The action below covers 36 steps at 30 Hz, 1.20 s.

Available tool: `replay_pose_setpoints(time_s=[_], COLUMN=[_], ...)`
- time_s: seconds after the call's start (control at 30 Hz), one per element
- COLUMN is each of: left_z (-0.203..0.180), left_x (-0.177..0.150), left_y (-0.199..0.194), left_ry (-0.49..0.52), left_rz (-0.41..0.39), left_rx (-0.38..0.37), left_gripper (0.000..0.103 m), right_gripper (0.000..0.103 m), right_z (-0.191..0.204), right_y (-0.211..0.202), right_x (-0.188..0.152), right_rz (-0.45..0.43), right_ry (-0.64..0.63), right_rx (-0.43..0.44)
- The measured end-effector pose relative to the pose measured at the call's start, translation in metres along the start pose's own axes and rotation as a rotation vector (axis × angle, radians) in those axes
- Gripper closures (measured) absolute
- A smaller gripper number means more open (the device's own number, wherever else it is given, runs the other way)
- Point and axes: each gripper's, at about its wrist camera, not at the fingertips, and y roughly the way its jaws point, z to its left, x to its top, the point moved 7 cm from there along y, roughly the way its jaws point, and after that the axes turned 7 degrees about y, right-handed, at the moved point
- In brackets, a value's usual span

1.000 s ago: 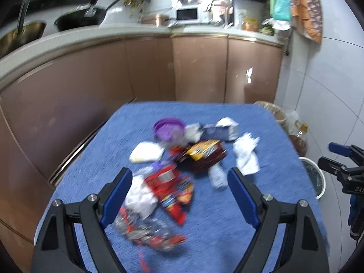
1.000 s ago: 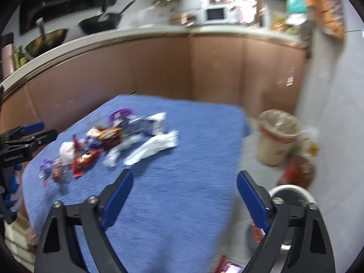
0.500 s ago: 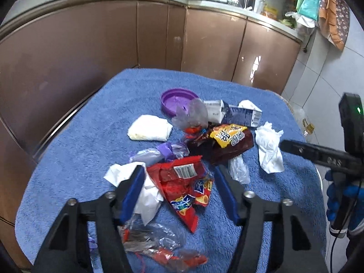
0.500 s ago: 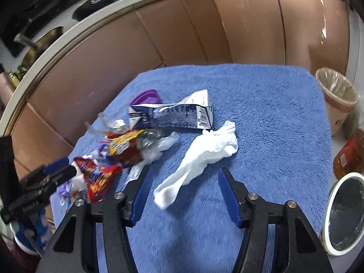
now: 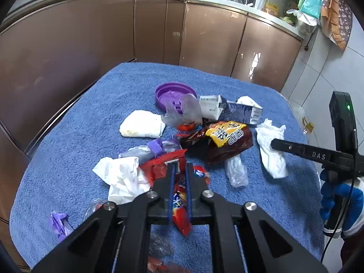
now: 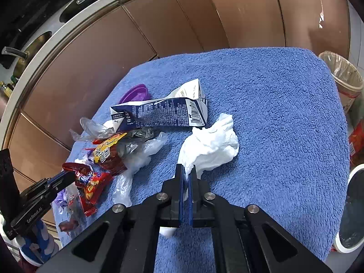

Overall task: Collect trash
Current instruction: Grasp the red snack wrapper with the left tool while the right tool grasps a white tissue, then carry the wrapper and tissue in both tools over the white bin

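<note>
Trash lies heaped on a blue towel (image 5: 75, 136) that covers a table. My left gripper (image 5: 179, 167) is shut on a red snack wrapper (image 5: 180, 207), which shows between and below its pads. From the right wrist view the same wrapper (image 6: 92, 183) and the left gripper (image 6: 68, 178) sit at the left edge. My right gripper (image 6: 187, 169) is shut on the near end of a crumpled white tissue (image 6: 211, 145). In the left wrist view that tissue (image 5: 271, 150) lies at the right, with the right gripper (image 5: 276, 146) on it.
A purple lid (image 5: 174, 93), a blue-and-white carton (image 6: 159, 113), a dark snack bag (image 5: 225, 141), clear plastic (image 5: 236, 170), more white tissues (image 5: 122, 179) and a white packet (image 5: 142, 127) lie around. A lined waste bin (image 6: 343, 79) stands beyond the table's right edge. Brown cabinets (image 5: 113, 34) run behind.
Both grippers dropped toward the towel and went from wide open to shut, the left on the red wrapper and the right on the white tissue.
</note>
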Motion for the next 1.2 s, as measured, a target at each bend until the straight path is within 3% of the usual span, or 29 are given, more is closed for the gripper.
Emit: replay_pose_setpoints(time_s=[0.33, 0.57, 0.73, 0.93, 1.2], left_z=[-0.013, -0.061, -0.13, -0.242, -0.392], left_x=[0.02, 0.041, 0.06, 0.081, 0.089], left_y=[-0.056, -0.08, -0.069, -0.035, 0.023], left_ry=[0.024, 0.087, 0.156, 0.276, 0.421], left_rz=[-0.118, -0.165, -0.15, -0.091, 0.028], left_rx=[0.011, -0.067, -0.189, -0.328, -0.46], left_gripper=[0.097, 0.097, 0.097, 0.097, 0.097], right_gripper=[0.102, 0.102, 0.102, 0.102, 0.102], right_z=[0.01, -0.036, -0.106, -0.199, -0.294], right_y=[-0.075, -0.127, -0.158, -0.182, -0.172], right_x=[-0.009, -0.024, -0.035, -0.049, -0.066], right_rz=[-0.117, -0.197, -0.234, -0.243, -0.185], right_ry=[-0.054, -0.002, 0.091, 0.216, 0.343], right_rx=[0.036, -0.038, -0.153, -0.306, -0.423])
